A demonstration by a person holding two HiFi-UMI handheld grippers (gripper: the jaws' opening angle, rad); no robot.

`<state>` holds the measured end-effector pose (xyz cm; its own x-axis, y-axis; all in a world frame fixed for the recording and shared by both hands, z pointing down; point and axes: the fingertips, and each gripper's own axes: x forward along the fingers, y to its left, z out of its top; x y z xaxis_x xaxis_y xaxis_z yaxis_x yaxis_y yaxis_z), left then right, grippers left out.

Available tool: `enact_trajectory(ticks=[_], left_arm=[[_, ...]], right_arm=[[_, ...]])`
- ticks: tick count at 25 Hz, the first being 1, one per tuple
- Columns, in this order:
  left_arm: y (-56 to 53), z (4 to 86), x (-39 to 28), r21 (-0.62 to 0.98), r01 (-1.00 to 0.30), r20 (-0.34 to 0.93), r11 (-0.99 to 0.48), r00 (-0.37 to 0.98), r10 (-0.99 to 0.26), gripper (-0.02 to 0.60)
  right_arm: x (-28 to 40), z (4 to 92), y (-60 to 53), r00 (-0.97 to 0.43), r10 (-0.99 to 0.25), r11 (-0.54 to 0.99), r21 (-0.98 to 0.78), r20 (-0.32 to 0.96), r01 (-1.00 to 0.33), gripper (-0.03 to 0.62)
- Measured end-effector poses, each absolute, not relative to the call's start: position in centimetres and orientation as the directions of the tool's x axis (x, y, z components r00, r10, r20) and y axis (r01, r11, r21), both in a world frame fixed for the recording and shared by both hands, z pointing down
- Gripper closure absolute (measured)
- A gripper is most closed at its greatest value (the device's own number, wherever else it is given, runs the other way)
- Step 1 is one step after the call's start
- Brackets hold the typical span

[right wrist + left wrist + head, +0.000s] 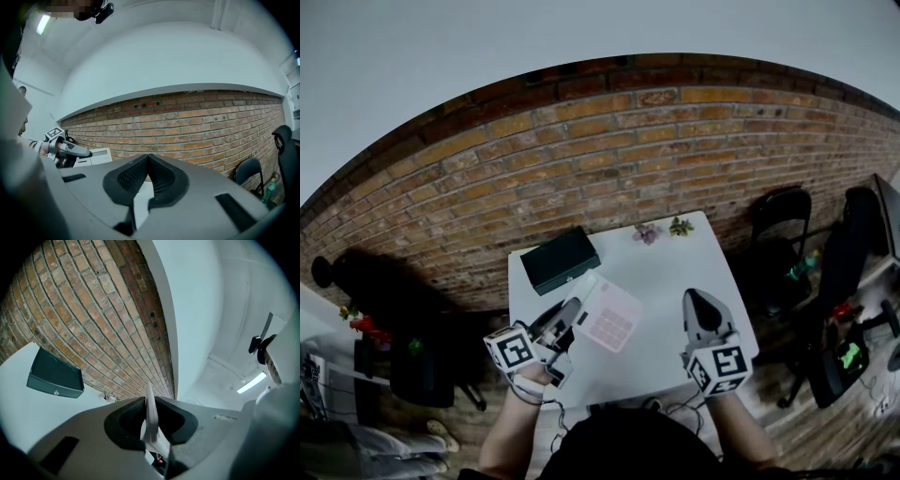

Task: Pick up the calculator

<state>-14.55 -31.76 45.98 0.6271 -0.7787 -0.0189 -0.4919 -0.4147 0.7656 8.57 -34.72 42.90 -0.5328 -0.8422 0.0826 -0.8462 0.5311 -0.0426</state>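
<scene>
The calculator, white with pink keys, hangs a little above the white table, and my left gripper is shut on its left edge. In the left gripper view the calculator shows edge-on as a thin white slab pinched between the dark pads. My right gripper is over the table's right side, shut with nothing in it; its pads meet at the tips. From the right gripper view I also see the left gripper and the calculator it holds.
A dark green box lies at the table's back left. Small flowers sit at the back edge against the brick wall. Black chairs stand to the right of the table. A cable trails at the near edge.
</scene>
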Motion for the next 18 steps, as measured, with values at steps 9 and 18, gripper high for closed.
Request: enact_trajectory(ticks=[9,18], left_arm=[[-32.1,46.3,-15.9,0.773,-0.47,-0.026,-0.426,0.648,-0.762,0.529],[-32.4,46.8,-16.4,0.786,-0.426,-0.046,-0.449,0.684,-0.728,0.529]], right_arm=[[7.2,43.1,-34.4,-0.514,-0.853,0.512,-0.045,0.089,-0.858,0.589],[6.3,42.8,-33.7,-0.481,-0.872,0.48,-0.033,0.093,-0.876,0.589]])
